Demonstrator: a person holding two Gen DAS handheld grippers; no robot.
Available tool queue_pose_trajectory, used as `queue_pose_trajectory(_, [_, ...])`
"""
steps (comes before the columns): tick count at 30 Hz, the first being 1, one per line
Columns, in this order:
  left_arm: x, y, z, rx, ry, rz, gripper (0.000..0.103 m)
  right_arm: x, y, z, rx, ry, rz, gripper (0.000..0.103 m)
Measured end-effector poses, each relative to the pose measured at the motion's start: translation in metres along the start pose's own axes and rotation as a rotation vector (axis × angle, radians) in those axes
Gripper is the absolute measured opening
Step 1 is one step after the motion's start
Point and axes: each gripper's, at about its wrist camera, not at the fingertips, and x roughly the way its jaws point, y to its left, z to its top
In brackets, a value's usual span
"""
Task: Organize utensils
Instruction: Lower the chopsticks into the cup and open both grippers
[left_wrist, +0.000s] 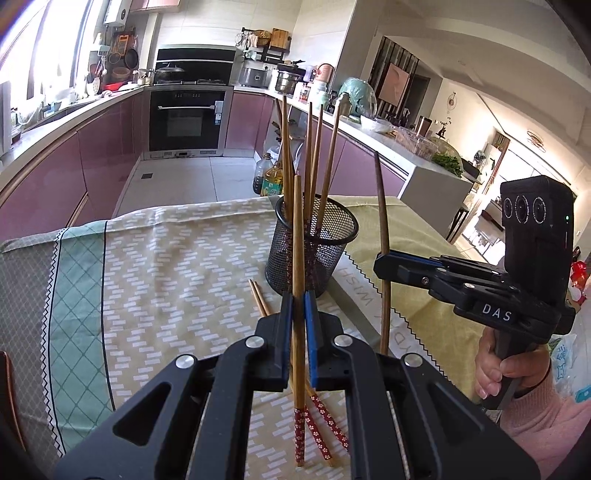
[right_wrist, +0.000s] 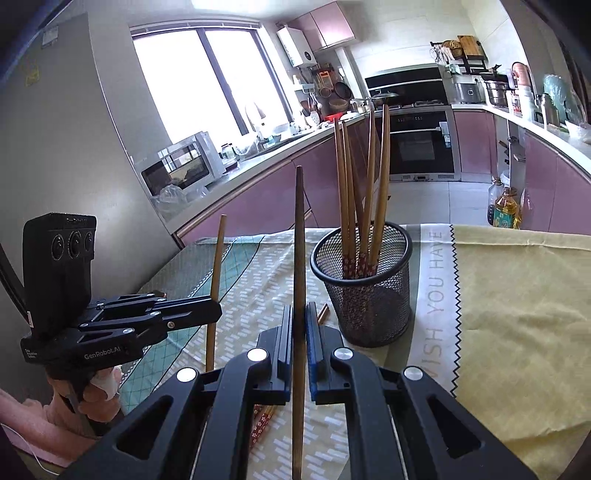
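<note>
Left gripper (left_wrist: 298, 314) and right gripper (right_wrist: 300, 325) each clamp one upright chopstick (left_wrist: 297, 236) near the mesh cup (right_wrist: 364, 284); lift tips above rim, lower in one at a time.

The left claw (left_wrist: 298, 306) holds one chopstick (left_wrist: 297, 258) upright between its fingers. Directly ahead of this claw stands the mesh cup (left_wrist: 314, 251) on the tablecloth (left_wrist: 166, 266), with five chopsticks standing in it. Two loose chopsticks (left_wrist: 258, 297) lie on the cloth under the claw, their ends showing ahead and behind it. To its right, the right claw (left_wrist: 384, 264) grips a second chopstick (left_wrist: 382, 221) upright. Ahead of the right claw (right_wrist: 299, 325), slightly right, stands the cup (right_wrist: 364, 280); the left claw (right_wrist: 214, 314) is to its left.
</note>
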Motion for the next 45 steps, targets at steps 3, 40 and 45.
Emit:
queue_pose_trajectory(3, [-0.002, 0.0, 0.002, -0.003, -0.007, -0.002, 0.007, -0.003, 0.0, 0.002, -0.003, -0.011, -0.002, 0.006])
queue_pose_trajectory(40, [-0.019, -0.008, 0.034, -0.006, -0.113, -0.048, 0.007, -0.025, 0.002, 0.037, -0.05, -0.128, -0.023, 0.006])
queue_pose_trajectory(45, [-0.021, -0.009, 0.038, 0.001, -0.123, -0.048, 0.007, -0.026, 0.003, 0.041, -0.055, -0.138, -0.024, 0.006])
